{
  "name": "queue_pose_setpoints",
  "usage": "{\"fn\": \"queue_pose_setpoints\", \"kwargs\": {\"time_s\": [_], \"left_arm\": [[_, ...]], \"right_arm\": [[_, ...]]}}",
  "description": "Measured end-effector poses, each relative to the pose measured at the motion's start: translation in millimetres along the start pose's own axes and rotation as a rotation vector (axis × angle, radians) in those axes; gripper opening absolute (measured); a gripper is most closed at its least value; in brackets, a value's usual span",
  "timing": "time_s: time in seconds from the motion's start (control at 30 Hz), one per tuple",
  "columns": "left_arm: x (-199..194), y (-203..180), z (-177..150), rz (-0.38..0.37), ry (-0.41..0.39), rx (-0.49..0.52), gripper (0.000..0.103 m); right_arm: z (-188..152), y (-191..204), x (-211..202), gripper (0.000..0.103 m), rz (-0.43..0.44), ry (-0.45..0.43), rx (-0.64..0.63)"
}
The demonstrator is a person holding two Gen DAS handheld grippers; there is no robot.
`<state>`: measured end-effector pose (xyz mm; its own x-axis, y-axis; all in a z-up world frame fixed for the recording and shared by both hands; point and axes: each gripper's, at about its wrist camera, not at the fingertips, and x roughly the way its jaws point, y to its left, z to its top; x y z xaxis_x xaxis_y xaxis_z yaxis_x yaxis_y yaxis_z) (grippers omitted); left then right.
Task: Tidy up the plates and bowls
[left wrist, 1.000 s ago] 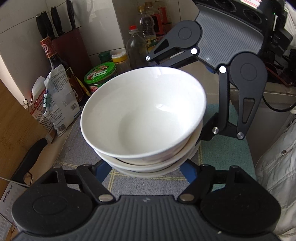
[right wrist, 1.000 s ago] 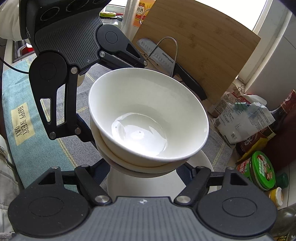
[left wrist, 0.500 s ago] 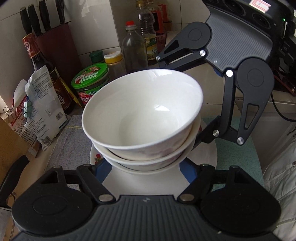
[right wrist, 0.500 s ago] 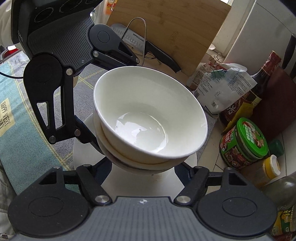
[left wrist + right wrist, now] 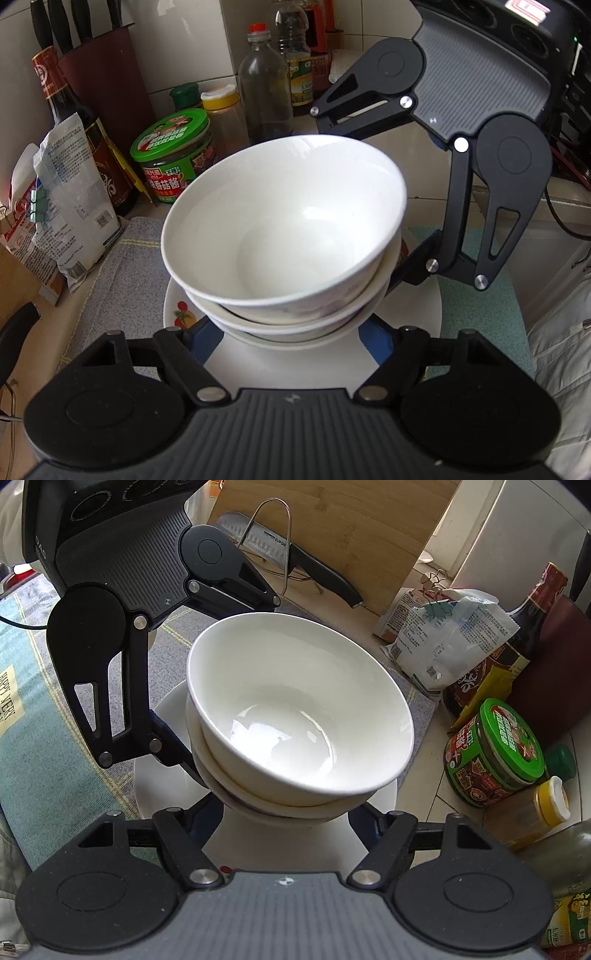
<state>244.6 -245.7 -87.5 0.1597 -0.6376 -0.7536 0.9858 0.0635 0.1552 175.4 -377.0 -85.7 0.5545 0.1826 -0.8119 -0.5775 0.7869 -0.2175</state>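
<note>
The desk is crowded at the back and on one side, with a grey cloth and a teal mat spread on it. A big white plate lies flat on the cloths. Right above it is a stack of white bowls, three or so, mouths facing up and tipped a little to one side. I cannot tell if the bottom bowl touches the plate. The left gripper points steeply down and squeezes the bottom of the stack from one side, its blue fingers tight on the lowest bowl. The right gripper comes from the other side, also pointing down, and its jaws have just been closing on the same stack, which sits between them. Close beside the plate are a green-lidded jar, a yellow-capped jar, a dark sauce bottle and a white bag, so there is little room there. A wooden cutting board and a knife stand farther off. The mat side is more open.
</note>
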Motion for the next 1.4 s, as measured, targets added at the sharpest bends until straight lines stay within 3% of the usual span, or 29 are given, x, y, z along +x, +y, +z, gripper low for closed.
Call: {"fn": "queue_pose_setpoints", "kwargs": {"time_s": [0.37, 0.43, 0.53, 0.67, 0.93, 1.07, 1.23, 1.4], "left_arm": [[1, 1, -5, 0.003, -0.012, -0.005, 0.08], [-2, 0, -8, 0.015, -0.041, 0.001, 0.091], [-8, 0, -11, 0.051, -0.071, -0.013, 0.099], [-15, 3, -21, 0.082, -0.07, -0.086, 0.1], [-47, -12, -43, 0.229, -0.141, -0.31, 0.1], [-67, -29, -51, 0.349, -0.198, -0.388, 0.102], [-85, -45, -66, 0.378, -0.257, -0.482, 0.102], [-100, -55, -75, 0.51, -0.179, -0.609, 0.102]], "right_arm": [[0, -1, 4, 0.08, -0.006, -0.005, -0.011], [0, 0, 4, 0.092, -0.019, -0.012, -0.012], [1, 0, 2, 0.099, -0.028, -0.028, -0.006], [0, -1, -2, 0.103, -0.033, -0.039, -0.001], [-4, 4, -12, 0.103, -0.023, -0.048, -0.004], [-2, 8, -16, 0.103, -0.033, -0.065, 0.11], [-4, 27, -22, 0.103, -0.085, -0.063, 0.323], [-3, 68, -34, 0.103, -0.19, -0.039, 0.514]]}}
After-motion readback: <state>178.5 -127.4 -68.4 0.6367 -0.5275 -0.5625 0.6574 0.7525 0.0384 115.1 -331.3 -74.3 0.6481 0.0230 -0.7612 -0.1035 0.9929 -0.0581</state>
